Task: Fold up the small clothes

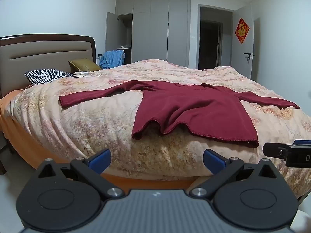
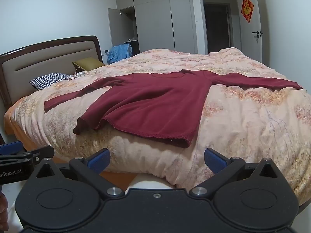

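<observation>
Open quilt (image 1: 93, 120) around sweater (image 1: 194, 108)

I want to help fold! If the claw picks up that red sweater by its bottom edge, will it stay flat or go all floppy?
Probably floppy: the red sweater already ripples along its hem and follows the bumps of the quilt. The long sleeves, spread out sideways, would likely dangle and drag. It looks like thin knit, so probably light, and it may cling a little to the quilt.

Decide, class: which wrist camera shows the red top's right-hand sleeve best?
The right wrist view: there the sleeve of the red top lies full length across the quilt. In the left wrist view it is foreshortened and ends near the frame edge.
</observation>
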`<state>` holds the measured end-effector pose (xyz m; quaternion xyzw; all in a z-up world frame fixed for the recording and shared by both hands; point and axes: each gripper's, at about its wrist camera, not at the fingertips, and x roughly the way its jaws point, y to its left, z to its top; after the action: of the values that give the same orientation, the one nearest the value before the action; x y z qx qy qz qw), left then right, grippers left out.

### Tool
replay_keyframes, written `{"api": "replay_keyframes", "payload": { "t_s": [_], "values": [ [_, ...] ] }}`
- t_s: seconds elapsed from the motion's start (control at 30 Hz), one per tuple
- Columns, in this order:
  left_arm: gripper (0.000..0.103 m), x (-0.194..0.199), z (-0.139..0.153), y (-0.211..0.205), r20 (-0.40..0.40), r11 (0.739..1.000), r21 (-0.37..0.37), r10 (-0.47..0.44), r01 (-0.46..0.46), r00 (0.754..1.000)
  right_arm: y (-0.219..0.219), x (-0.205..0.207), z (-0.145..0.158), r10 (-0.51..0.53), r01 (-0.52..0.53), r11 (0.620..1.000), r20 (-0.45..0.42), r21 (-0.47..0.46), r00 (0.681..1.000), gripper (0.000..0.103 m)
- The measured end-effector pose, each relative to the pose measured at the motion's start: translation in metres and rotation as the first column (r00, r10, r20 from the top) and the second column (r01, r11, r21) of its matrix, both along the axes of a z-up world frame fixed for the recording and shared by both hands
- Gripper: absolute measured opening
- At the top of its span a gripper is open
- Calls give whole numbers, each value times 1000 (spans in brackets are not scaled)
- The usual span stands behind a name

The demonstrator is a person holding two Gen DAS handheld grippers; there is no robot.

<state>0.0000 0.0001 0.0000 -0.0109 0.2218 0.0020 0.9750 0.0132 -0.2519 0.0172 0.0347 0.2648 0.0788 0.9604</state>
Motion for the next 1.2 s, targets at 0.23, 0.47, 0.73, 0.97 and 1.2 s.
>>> {"api": "replay_keyframes", "payload": {
  "t_s": [0.23, 0.47, 0.73, 0.97, 1.2],
  "values": [
    [103, 0, 0, 0, -1, 1000, -2, 0, 0, 1000, 0, 0, 0, 0, 0, 1000, 0, 0, 1000, 103],
    [103, 0, 0, 1, -1, 1000, -3, 0, 0, 1000, -1, 1, 0, -1, 1, 1000, -2, 1, 1000, 103],
    [103, 0, 0, 0, 0, 1000, 1, -1, 1, 1000, -1, 1, -1, -1, 1, 1000, -4, 3, 1000, 103],
    [103, 2, -3, -1, 0, 1000, 3, -3, 3, 1000, -2, 1, -1, -1, 1, 1000, -6, 4, 1000, 103],
    [103, 2, -2, -1, -1, 1000, 3, -4, 4, 1000, -2, 1, -1, -2, 2, 1000, -7, 6, 1000, 103]
  ]
}}
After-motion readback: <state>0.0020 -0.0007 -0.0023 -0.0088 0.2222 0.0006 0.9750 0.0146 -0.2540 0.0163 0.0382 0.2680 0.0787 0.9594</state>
